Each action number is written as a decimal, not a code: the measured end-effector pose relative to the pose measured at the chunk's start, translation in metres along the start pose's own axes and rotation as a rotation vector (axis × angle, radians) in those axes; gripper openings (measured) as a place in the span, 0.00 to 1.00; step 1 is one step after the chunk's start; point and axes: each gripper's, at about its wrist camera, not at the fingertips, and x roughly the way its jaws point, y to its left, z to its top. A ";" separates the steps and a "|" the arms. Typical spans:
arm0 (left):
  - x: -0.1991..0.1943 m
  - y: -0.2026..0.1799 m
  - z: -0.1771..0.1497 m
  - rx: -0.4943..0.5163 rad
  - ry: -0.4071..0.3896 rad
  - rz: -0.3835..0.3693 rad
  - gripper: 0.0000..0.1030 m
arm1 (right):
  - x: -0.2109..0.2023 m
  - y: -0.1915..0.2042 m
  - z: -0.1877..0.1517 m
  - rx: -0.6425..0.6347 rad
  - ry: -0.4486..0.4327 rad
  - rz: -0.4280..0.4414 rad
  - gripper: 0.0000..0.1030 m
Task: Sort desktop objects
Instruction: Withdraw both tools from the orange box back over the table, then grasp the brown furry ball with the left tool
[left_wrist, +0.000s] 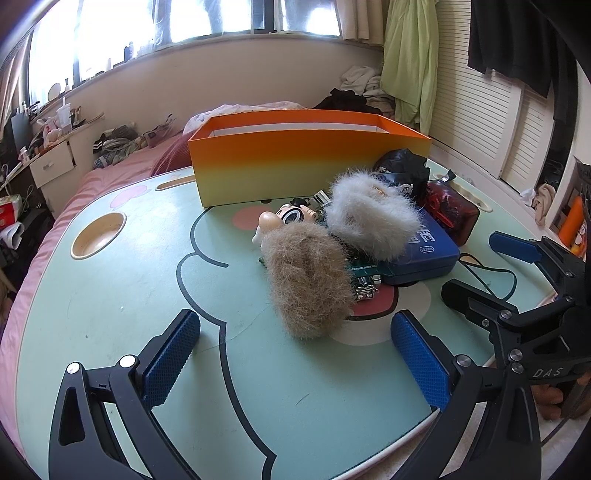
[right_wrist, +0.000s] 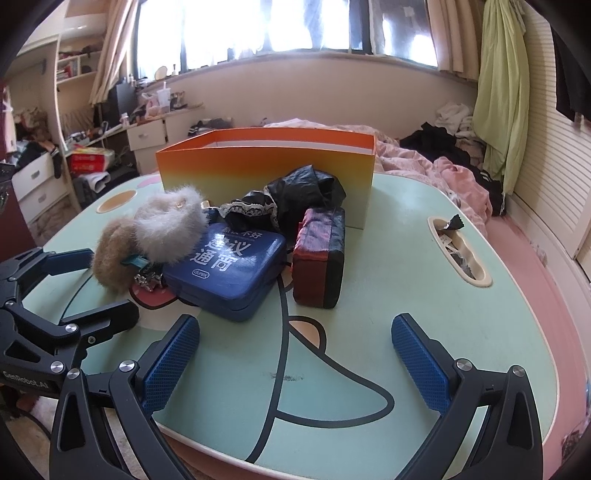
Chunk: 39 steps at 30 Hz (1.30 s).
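Your left gripper (left_wrist: 295, 354) hangs spread and empty; tan fluffy hair claw (left_wrist: 308, 280) lies just ahead between its jaws, long axis running away; right gripper (right_wrist: 295, 358), also spread, sits farther off.

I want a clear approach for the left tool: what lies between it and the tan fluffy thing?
Only bare tabletop lies between the open left tool and the tan fluffy thing, as the left wrist view shows.

I see a mint-green cartoon-print bench (right_wrist: 461, 325) carrying an orange box (right_wrist: 266, 166) at the far side, with a blue tin (right_wrist: 229, 273), a red pouch (right_wrist: 321, 258) and a tan fluffy piece (left_wrist: 306, 288) nearer
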 end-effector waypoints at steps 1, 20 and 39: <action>0.000 0.000 0.000 0.000 0.000 0.000 1.00 | 0.000 0.000 0.000 0.000 -0.001 0.000 1.00; -0.002 -0.004 0.001 0.005 0.005 -0.002 1.00 | 0.000 0.000 -0.001 -0.003 -0.016 0.005 1.00; -0.012 0.017 0.020 -0.041 -0.061 -0.091 0.51 | -0.014 -0.044 0.023 0.217 -0.093 0.140 0.86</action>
